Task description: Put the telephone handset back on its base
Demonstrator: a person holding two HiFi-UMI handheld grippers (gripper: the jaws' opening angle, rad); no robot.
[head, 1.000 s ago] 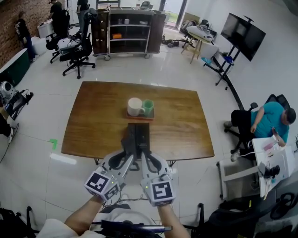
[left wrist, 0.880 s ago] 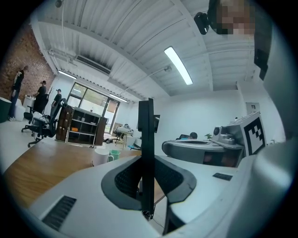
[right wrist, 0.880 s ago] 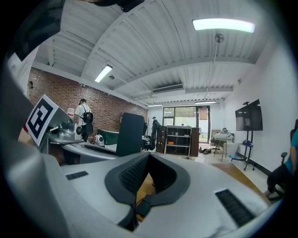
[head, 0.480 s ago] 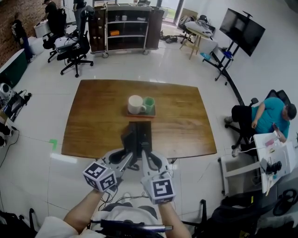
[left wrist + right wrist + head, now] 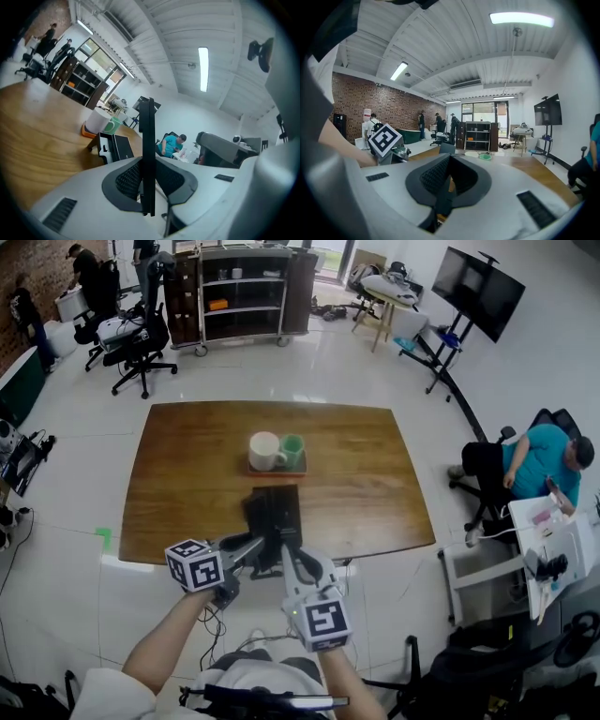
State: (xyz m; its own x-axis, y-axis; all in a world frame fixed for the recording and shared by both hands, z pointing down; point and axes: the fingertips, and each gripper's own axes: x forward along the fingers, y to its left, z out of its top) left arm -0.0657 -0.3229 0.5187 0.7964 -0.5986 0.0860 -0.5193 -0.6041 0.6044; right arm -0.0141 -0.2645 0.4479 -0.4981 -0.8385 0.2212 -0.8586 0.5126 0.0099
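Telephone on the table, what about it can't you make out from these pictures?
Head view: the near end of the telephone is covered by the left hand-held gripper and right hand-held gripper; small and all black, its parts cannot be told apart.
Left gripper view: that gripper's body cuts off the telephone's near part.
Right gripper view: no telephone shows past that gripper's body.

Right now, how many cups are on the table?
2. A white mug and a green cup stand side by side on the orange tray at the middle of the table. No others show.
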